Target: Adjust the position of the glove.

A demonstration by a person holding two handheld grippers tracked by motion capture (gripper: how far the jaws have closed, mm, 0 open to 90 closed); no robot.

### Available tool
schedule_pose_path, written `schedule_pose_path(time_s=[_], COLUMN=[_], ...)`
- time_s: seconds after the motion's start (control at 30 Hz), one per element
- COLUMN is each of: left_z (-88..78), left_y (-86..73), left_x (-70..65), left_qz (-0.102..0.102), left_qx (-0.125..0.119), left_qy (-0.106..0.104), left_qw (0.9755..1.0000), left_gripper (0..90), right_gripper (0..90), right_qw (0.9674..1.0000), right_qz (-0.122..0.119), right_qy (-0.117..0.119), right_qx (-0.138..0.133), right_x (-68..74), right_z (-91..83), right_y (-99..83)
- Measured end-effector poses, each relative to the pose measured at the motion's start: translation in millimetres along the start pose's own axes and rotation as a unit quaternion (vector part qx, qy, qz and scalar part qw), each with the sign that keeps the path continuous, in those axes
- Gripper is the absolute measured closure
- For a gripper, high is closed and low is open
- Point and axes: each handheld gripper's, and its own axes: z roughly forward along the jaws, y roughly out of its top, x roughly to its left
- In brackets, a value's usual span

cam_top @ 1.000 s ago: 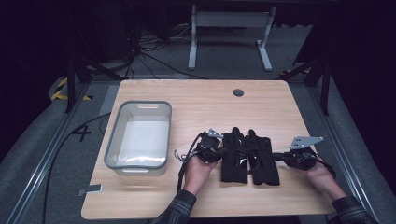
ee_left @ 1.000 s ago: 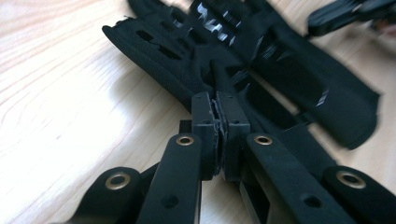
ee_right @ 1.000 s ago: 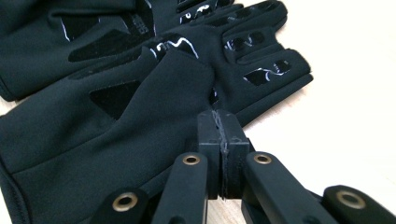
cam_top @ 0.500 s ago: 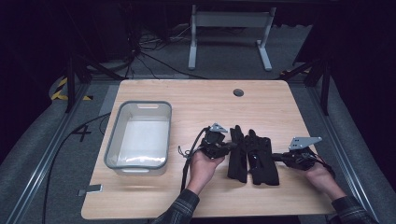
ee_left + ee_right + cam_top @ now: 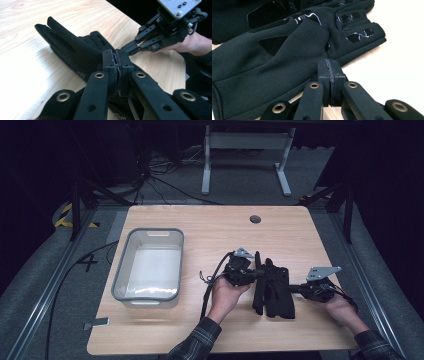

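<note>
Two black gloves [image 5: 272,287] lie side by side on the table [image 5: 210,227], well right of the one clear bin [image 5: 149,265]. Left gripper [image 5: 256,274], jaws pressed together, sits at the gloves' left edge; whether it pinches fabric can't be told. Right gripper [image 5: 294,288], jaws also together, touches their right edge.
</note>
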Motion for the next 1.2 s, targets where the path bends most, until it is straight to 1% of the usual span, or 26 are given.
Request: schedule_pose_path(time_s=[0.03,0.17,0.2,0.3,0.33,0.37,0.47,0.6,0.7,0.8,0.87,0.97,1.03,1.07,1.17,1.2], left_z=[4.4,11.4,16.9,25.4,25.4,32.7,42.9,55.4,64.0,73.2,75.8,75.0,72.0,69.7,64.7,64.7], left_y=[3.4,7.8,10.2,12.8,12.8,14.8,16.7,18.2,17.9,17.2,17.4,19.8,21.5,21.6,19.8,19.8], left_x=[-2.7,-6.8,-8.7,-10.7,-10.7,-12.4,-14.8,-15.8,-15.2,-14.8,-14.7,-15.9,-17.4,-18.8,-22.9,-22.9], left_qz=[0.005,0.011,0.016,0.018,0.018,0.022,0.024,0.023,0.017,0.018,0.018,0.022,0.029,0.034,0.052,0.052], left_qx=[0.002,0.006,0.011,0.015,0.015,0.020,0.025,0.030,0.030,0.031,0.026,0.022,0.020,0.023,0.034,0.034], left_qy=[-0.006,-0.010,-0.014,-0.018,-0.018,-0.022,-0.026,-0.032,-0.034,-0.037,-0.044,-0.043,-0.041,-0.042,-0.041,-0.041], left_qw=[1.0000,0.9999,0.9997,0.9996,0.9996,0.9993,0.9991,0.9988,0.9988,0.9987,0.9985,0.9986,0.9985,0.9983,0.9973,0.9973], left_gripper=[87.9,87.9,87.9,88.0,87.9,87.9,87.9,88.0,88.0,87.6,87.2,84.0,84.8,87.1,89.6,89.7], right_gripper=[89.9,90.0,90.0,90.0,90.0,90.0,90.0,90.0,90.0,90.0,89.9,89.8,89.6,89.2,80.7,75.8], right_qw=[1.0000,1.0000,1.0000,0.9999,0.9999,0.9999,0.9999,0.9999,0.9999,0.9999,0.9999,1.0000,1.0000,0.9999,0.9996,0.9995], right_qz=[-0.002,-0.005,-0.006,-0.009,-0.009,-0.009,-0.010,-0.010,-0.013,-0.014,-0.012,-0.009,-0.002,0.001,0.015,0.020], right_qy=[0.001,0.004,0.005,0.007,0.008,0.008,0.008,0.009,0.008,0.008,0.007,0.002,-0.005,-0.007,-0.013,-0.013], right_qx=[0.000,0.000,0.001,0.001,0.003,0.003,0.002,0.002,0.002,0.003,0.002,0.000,-0.007,-0.010,-0.019,-0.020], right_x=[0.3,1.6,1.7,2.0,2.0,2.1,2.4,2.4,2.3,2.5,2.2,-0.2,-3.3,-4.6,-9.5,-10.4], right_z=[0.7,2.9,3.5,5.3,5.5,6.0,6.9,7.5,8.0,8.0,6.9,3.0,-1.4,-3.3,-11.4,-13.6], right_y=[0.3,2.3,2.6,3.6,3.9,4.2,4.7,4.9,4.7,4.3,4.1,2.8,0.9,0.0,-4.6,-6.1])
